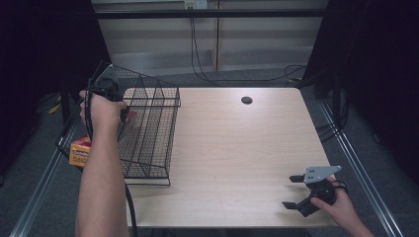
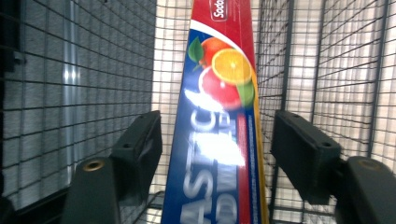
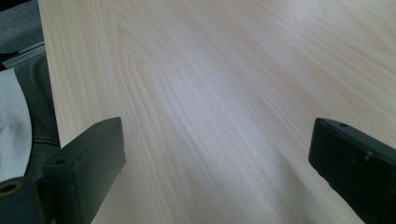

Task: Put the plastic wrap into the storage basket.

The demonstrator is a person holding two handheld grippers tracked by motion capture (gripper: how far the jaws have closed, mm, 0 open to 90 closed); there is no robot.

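Left gripper (image 2: 215,154) reaches into the wire basket (image 1: 160,94), jaws parted clear of the long fruit-print box (image 2: 219,121) standing between them – delivery looks done, withdrawal left – right gripper (image 1: 296,192) idles wide open

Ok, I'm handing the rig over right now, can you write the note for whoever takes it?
Left gripper: inside the black wire basket at the table's left edge, fingers open on either side of the long red-and-blue box, not pressing it.
Right gripper: open and empty, low over the wooden table near its front right corner.
Done: the box stands inside the basket.
Left: draw the left gripper out of the basket. An orange box sits just outside the basket, probably next.
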